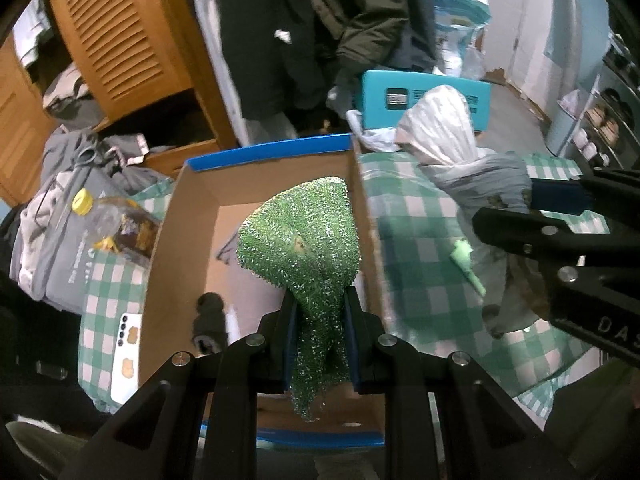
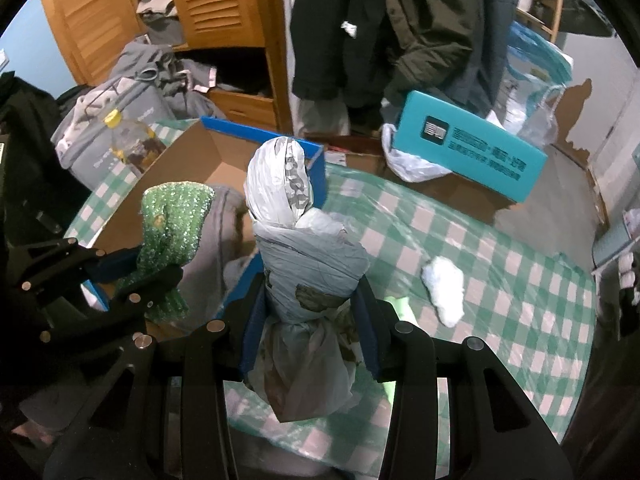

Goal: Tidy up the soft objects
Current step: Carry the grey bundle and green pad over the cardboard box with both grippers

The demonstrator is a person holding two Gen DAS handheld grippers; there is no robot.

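Note:
My left gripper [image 1: 320, 312] is shut on a green sparkly cloth [image 1: 304, 232] and holds it over the open cardboard box [image 1: 192, 216] with a blue rim. The cloth [image 2: 172, 216] and left gripper [image 2: 132, 272] also show at the left of the right wrist view. My right gripper [image 2: 312, 312] is shut on a bundle wrapped in grey and white plastic bags [image 2: 304, 248], held upright above the checked cloth beside the box [image 2: 200, 148]. In the left wrist view the bundle [image 1: 448, 136] and right gripper [image 1: 532, 208] are at the right.
A small dark object [image 1: 208, 312] lies in the box. A white wad [image 2: 444, 284] and a green scrap [image 1: 468, 260] lie on the green-checked tablecloth [image 2: 500, 264]. A teal box [image 2: 472, 148], a yellow-capped bottle [image 1: 116, 220], a phone [image 1: 126, 344] and piled clothes [image 1: 60, 184] surround it.

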